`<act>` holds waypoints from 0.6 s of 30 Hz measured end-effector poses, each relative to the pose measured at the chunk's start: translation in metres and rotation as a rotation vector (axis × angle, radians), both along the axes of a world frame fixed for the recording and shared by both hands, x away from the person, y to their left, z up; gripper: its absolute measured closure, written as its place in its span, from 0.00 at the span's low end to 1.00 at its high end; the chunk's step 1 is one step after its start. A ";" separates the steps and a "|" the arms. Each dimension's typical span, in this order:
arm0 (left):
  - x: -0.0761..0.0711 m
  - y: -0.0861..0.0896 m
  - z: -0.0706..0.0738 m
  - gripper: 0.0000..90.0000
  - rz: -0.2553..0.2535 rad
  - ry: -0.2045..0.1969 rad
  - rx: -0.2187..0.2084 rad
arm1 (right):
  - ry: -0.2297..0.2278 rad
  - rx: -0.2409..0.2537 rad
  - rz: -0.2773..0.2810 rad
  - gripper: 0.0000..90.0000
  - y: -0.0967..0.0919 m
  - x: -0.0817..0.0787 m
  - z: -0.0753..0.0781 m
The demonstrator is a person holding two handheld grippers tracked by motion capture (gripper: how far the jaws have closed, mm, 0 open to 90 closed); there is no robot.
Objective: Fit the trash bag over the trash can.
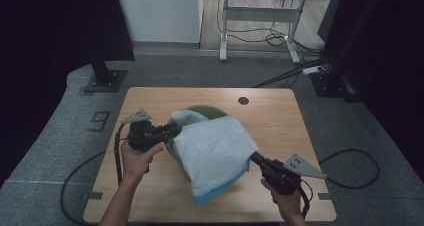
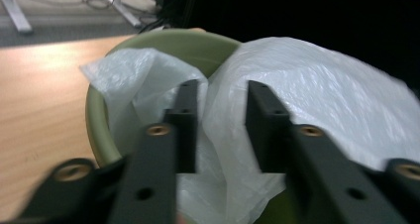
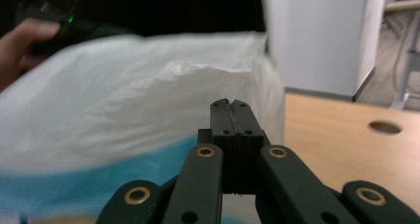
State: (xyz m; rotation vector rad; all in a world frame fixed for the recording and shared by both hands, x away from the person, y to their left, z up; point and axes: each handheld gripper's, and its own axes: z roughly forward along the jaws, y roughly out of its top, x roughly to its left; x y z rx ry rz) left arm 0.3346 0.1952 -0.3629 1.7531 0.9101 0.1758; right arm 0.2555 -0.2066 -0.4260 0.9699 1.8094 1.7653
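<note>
Jaws of the left gripper (image 2: 218, 127) stand apart around the plastic bag (image 1: 215, 148); the right gripper (image 3: 230, 105) seems clamped on it.

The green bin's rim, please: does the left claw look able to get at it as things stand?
Probably yes: the left claw stands open right at the bin, whose rim is bare on that side; elsewhere the bag drapes over it.

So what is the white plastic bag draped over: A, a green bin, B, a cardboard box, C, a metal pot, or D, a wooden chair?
A: the plastic bag lies over a round green bin, whose rim curves around the bag in the left gripper view.
</note>
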 end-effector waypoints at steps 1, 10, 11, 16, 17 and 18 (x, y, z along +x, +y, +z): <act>-0.003 0.001 0.002 0.68 -0.001 -0.020 -0.001 | -0.002 0.013 -0.011 0.99 -0.002 0.003 0.005; -0.031 0.018 0.010 0.51 -0.027 -0.111 0.032 | -0.015 0.060 -0.042 0.99 -0.005 0.022 0.037; -0.032 0.019 0.010 0.51 -0.036 -0.113 0.036 | -0.018 0.060 -0.042 0.99 -0.005 0.023 0.039; -0.046 0.014 0.008 0.47 -0.093 -0.114 0.068 | -0.018 0.057 -0.041 0.99 -0.003 0.023 0.041; -0.048 0.013 0.007 0.46 -0.099 -0.112 0.072 | -0.014 0.056 -0.040 0.99 -0.003 0.023 0.041; -0.049 0.011 0.007 0.45 -0.106 -0.105 0.077 | -0.013 0.056 -0.040 0.99 -0.003 0.023 0.040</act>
